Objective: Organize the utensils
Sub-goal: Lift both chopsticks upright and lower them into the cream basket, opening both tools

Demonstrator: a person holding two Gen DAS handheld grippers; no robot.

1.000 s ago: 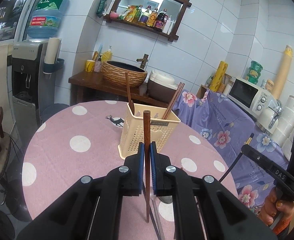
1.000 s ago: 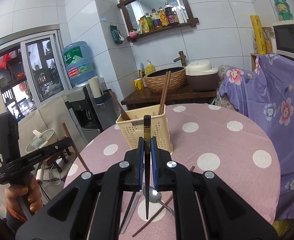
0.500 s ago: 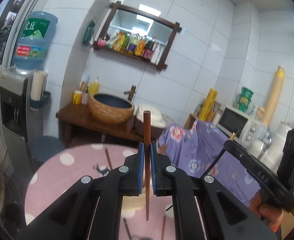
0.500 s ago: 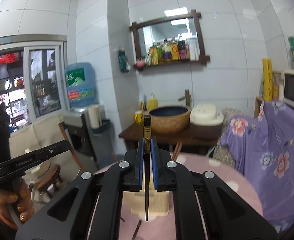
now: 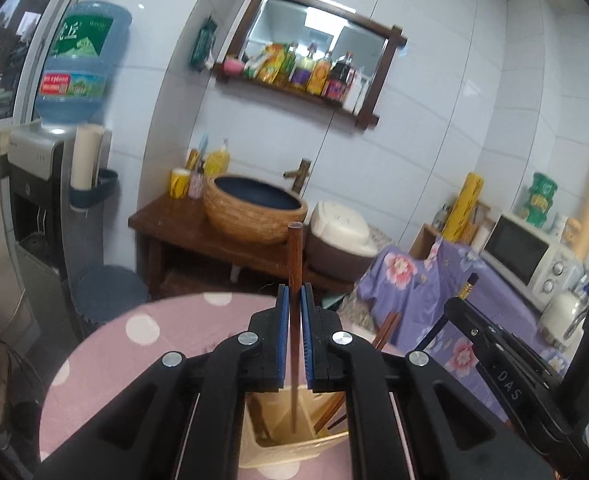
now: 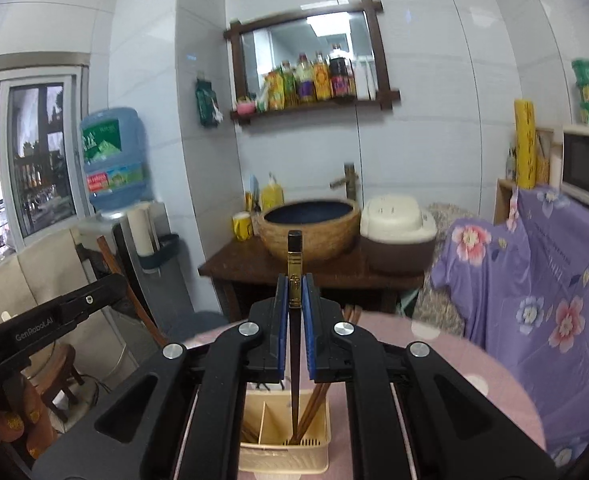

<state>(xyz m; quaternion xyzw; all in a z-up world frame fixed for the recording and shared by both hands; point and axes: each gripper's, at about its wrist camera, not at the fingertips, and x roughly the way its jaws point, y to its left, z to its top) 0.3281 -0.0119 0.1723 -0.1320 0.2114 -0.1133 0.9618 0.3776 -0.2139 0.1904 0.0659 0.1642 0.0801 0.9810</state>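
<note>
White-tiled kitchen corner behind, pink dotted table (image 5: pixel 142 344) below. Left gripper (image 5: pixel 293 320) clamped tight on 1 brown chopstick (image 5: pixel 295 256), held upright between the blue pads, its lower tip hanging over the cream utensil basket (image 5: pixel 294 450) directly beneath the jaws. Right gripper (image 6: pixel 294 320) likewise closed on 1 black chopstick (image 6: pixel 295 248) with a gold band, tip reaching down over the same basket's right compartment, beside chopsticks already standing there.
</note>
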